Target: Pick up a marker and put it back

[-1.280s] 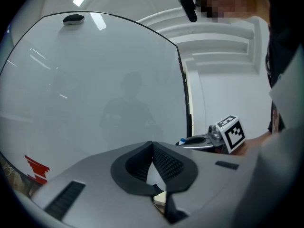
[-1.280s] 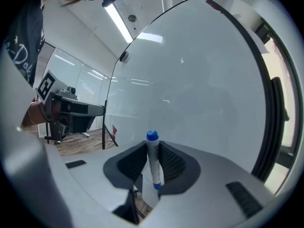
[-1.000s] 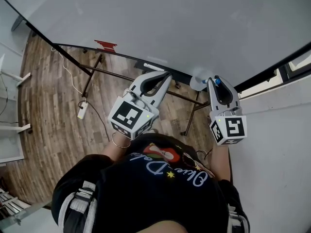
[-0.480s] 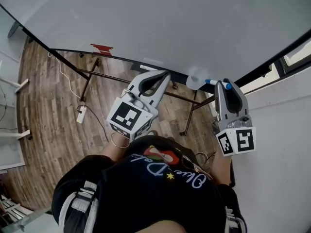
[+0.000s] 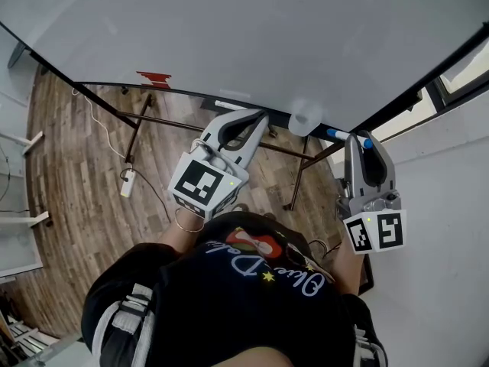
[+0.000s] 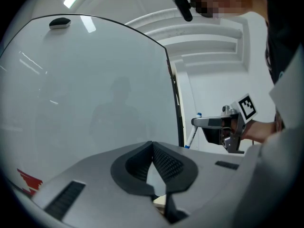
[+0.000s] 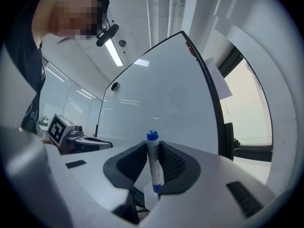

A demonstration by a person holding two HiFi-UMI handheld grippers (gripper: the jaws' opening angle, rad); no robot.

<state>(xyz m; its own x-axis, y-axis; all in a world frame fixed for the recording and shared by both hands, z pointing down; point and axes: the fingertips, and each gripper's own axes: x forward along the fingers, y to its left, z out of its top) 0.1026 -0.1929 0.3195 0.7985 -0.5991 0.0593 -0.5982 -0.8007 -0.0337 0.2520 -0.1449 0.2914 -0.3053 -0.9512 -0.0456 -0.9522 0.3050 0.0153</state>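
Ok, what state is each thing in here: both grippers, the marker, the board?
Left gripper: shut, nothing between the jaws.
Right gripper: shut on the marker.
Marker: blue cap on, clamped crosswise between the right jaws.
Whiteboard: upright, no writing visible.

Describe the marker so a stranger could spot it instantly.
Find the big whiteboard, then the right gripper near its right edge. The marker is clamped across those jaws: a white barrel with blue ends; the left gripper holds nothing.
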